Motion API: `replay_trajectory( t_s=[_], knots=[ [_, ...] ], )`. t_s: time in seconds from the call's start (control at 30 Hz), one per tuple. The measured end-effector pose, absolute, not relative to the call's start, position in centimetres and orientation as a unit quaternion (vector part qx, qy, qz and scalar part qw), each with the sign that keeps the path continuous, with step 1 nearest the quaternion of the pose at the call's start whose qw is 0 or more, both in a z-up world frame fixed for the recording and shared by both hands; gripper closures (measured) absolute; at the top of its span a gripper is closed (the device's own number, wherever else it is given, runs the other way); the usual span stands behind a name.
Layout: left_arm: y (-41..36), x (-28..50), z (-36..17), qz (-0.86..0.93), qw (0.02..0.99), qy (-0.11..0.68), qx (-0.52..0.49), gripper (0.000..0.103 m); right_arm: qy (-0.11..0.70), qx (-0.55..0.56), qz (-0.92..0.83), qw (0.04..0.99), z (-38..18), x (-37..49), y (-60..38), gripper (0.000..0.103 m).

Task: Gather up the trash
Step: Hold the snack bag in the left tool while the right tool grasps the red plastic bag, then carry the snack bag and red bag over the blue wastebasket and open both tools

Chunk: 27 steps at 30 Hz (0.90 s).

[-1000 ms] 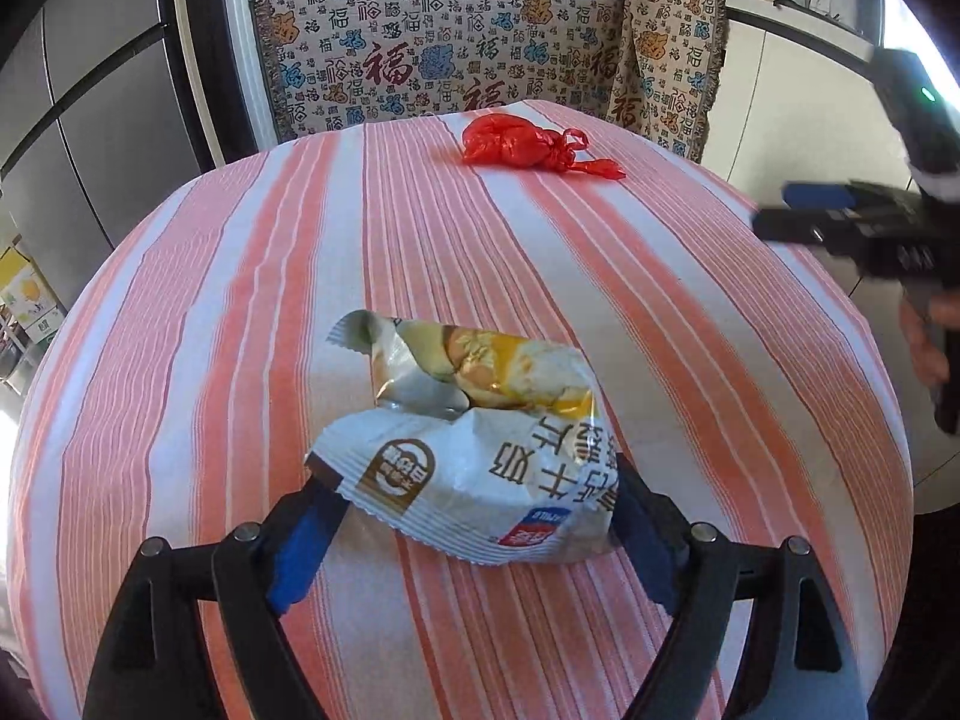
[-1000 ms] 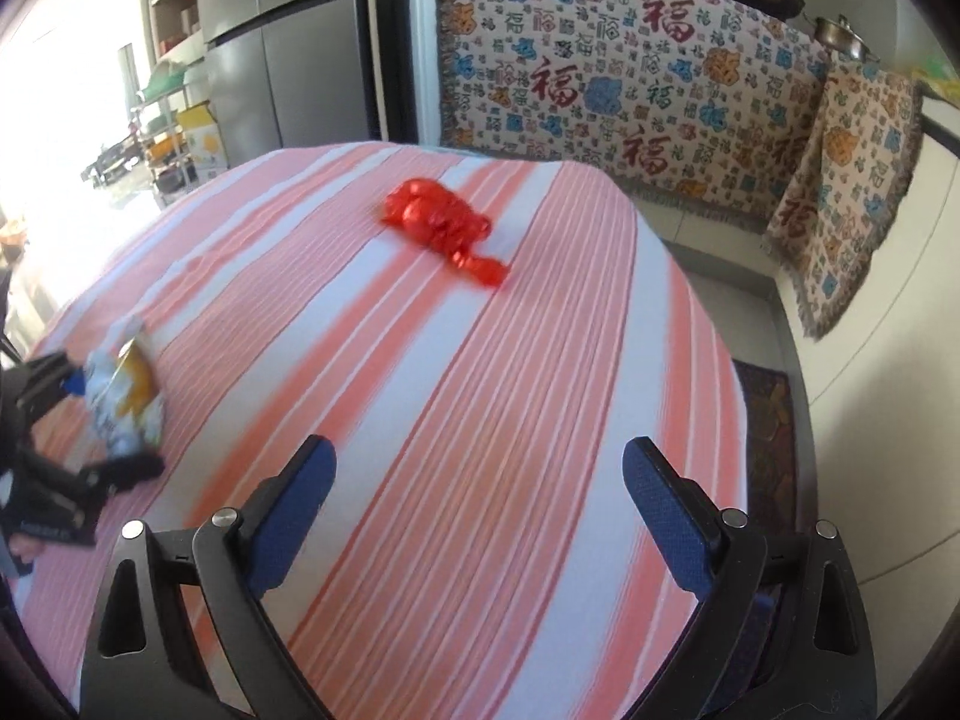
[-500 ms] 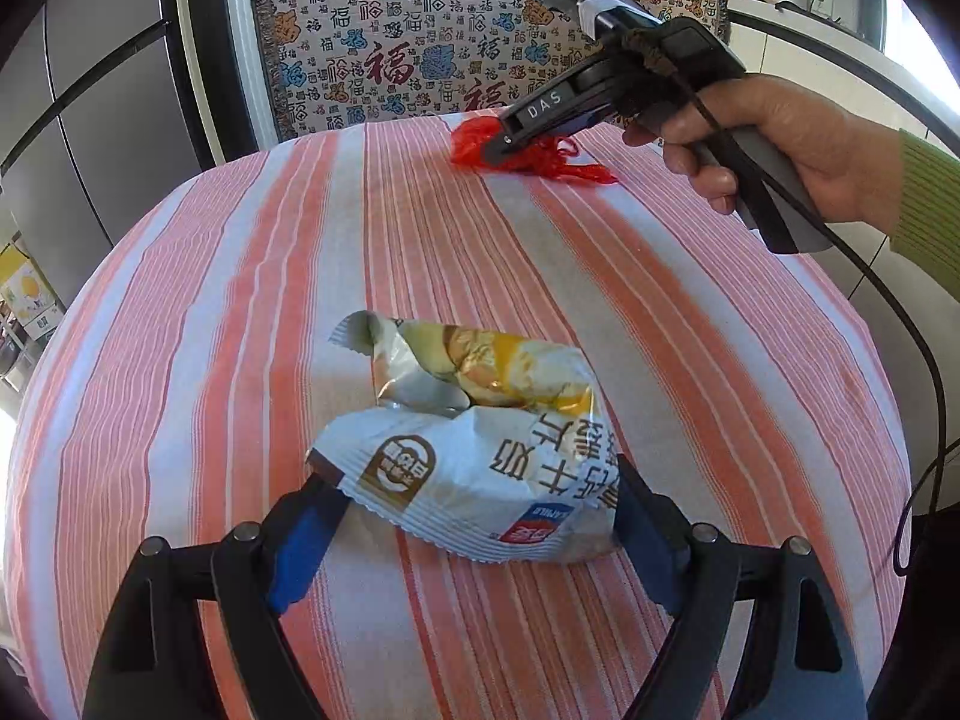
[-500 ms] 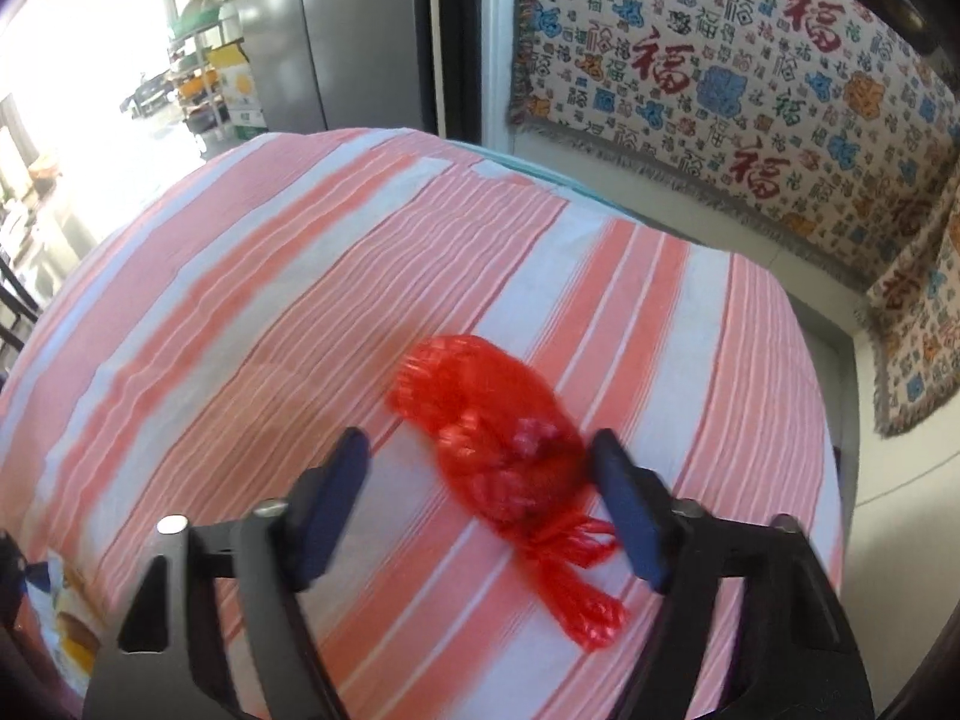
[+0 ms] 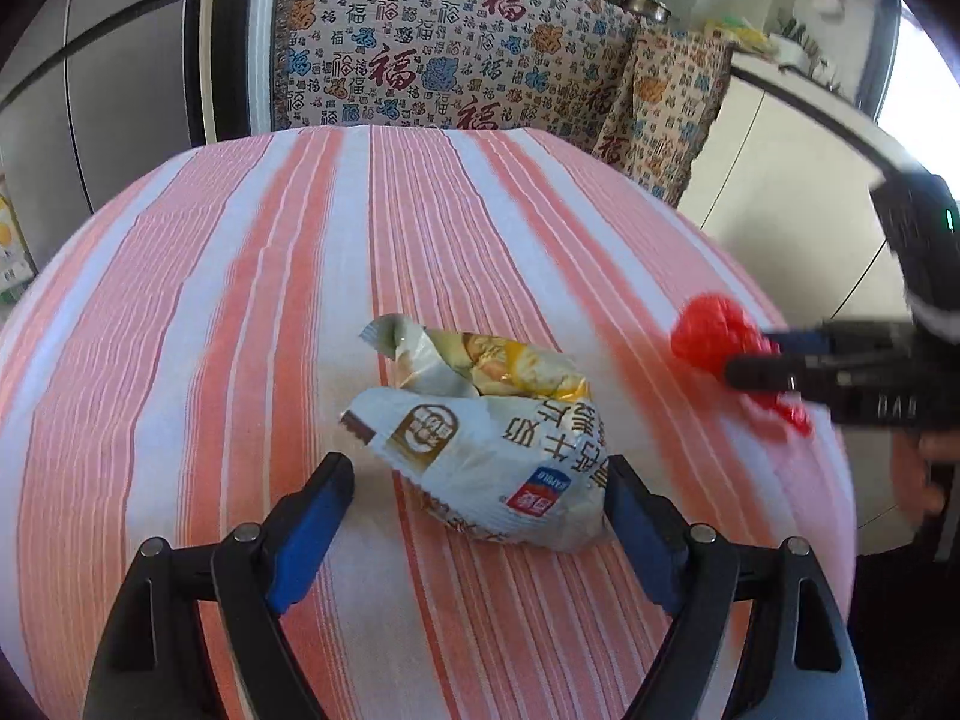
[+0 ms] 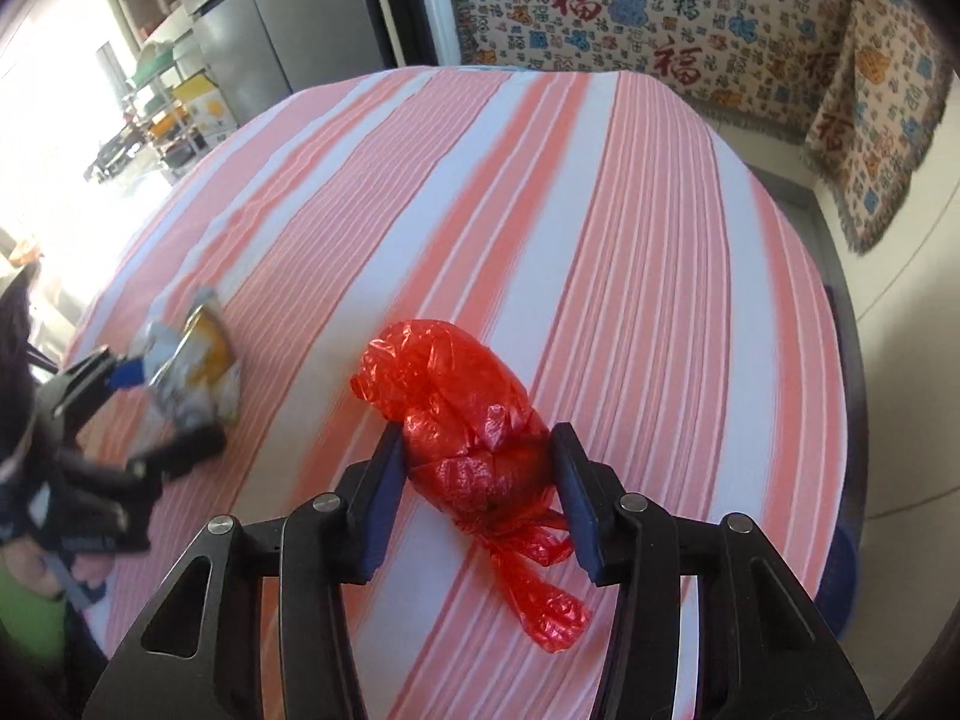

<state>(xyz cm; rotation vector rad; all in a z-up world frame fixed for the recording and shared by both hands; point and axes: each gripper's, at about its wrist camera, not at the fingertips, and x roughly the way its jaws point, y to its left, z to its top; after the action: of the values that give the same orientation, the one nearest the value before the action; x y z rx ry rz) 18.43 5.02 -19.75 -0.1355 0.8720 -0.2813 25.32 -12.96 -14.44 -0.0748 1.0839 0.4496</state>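
Note:
A crumpled white and yellow snack wrapper lies on the table's red and white striped cloth. My left gripper is open around it. The right pad touches the wrapper and a gap shows at the left pad. A knotted red plastic bag sits between the blue pads of my right gripper, which is shut on it just over the cloth. In the left wrist view the red bag and the right gripper are at the right edge. The right wrist view shows the left gripper around the wrapper.
A patterned cloth covers the furniture behind the table. A grey fridge stands at the back left and white cabinets at the right. A person's hand holds the right gripper. The table's round edge drops off close on the right.
My right gripper reached the red bag at the far side, closed on it and brought it near the table's right edge. The left gripper shifted slightly, opening a gap at its left pad.

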Motion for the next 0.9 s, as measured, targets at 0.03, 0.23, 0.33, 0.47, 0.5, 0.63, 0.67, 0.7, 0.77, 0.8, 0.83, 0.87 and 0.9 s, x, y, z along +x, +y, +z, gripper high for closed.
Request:
replay_trajectory(
  t_s=[0.03,0.23,0.33,0.47,0.5,0.63,0.67,0.7,0.77,0.8,0.83,0.87,0.9],
  knots=[
    [5.5,18.1,-19.7,-0.140,0.894,0.418,-0.080,0.017,0.514,-0.032,0.214,0.830,-14.6,24.4,-13.2,0.050],
    [3.0,17.8,-19.4,-0.142,0.891,0.431,-0.029,0.017,0.512,-0.063,0.232,0.825,-14.8,22.7,-13.3,0.032],
    [2.1,19.0,-19.4,-0.113,0.893,0.435,0.012,0.017,0.510,-0.085,0.257,0.816,-14.5,23.2,-12.6,0.022],
    [2.5,20.6,-19.2,-0.111,0.891,0.441,0.008,0.017,0.505,-0.101,0.259,0.817,-14.3,24.0,-12.2,0.022],
    [2.5,20.7,-19.0,-0.117,0.891,0.439,0.008,0.017,0.503,-0.098,0.256,0.819,-14.4,24.3,-12.3,0.023],
    [2.6,20.7,-18.5,-0.133,0.891,0.435,0.007,0.048,0.507,-0.087,0.252,0.820,-14.5,24.9,-12.5,0.063],
    [2.7,20.6,-18.4,-0.132,0.892,0.432,0.007,0.058,0.506,-0.081,0.250,0.822,-14.3,24.7,-12.7,0.063],
    [2.7,20.6,-18.3,-0.134,0.892,0.432,0.006,0.060,0.501,-0.075,0.250,0.826,-14.0,24.4,-13.0,0.063],
    [2.7,20.2,-18.0,-0.134,0.894,0.428,0.001,0.066,0.491,-0.057,0.248,0.833,-13.1,23.8,-14.0,0.064],
    [2.5,20.0,-17.8,-0.140,0.894,0.426,-0.004,0.067,0.487,-0.045,0.245,0.837,-12.7,23.6,-14.8,0.064],
    [2.0,19.8,-17.5,-0.146,0.894,0.423,-0.006,0.068,0.482,-0.032,0.241,0.842,-12.3,23.4,-15.8,0.064],
    [1.4,19.8,-17.2,-0.152,0.895,0.420,-0.005,0.069,0.479,-0.021,0.235,0.845,-11.9,23.2,-16.9,0.064],
    [0.6,19.6,-16.7,-0.159,0.896,0.416,-0.003,0.070,0.476,-0.009,0.227,0.850,-11.5,23.1,-18.1,0.063]
  ],
)
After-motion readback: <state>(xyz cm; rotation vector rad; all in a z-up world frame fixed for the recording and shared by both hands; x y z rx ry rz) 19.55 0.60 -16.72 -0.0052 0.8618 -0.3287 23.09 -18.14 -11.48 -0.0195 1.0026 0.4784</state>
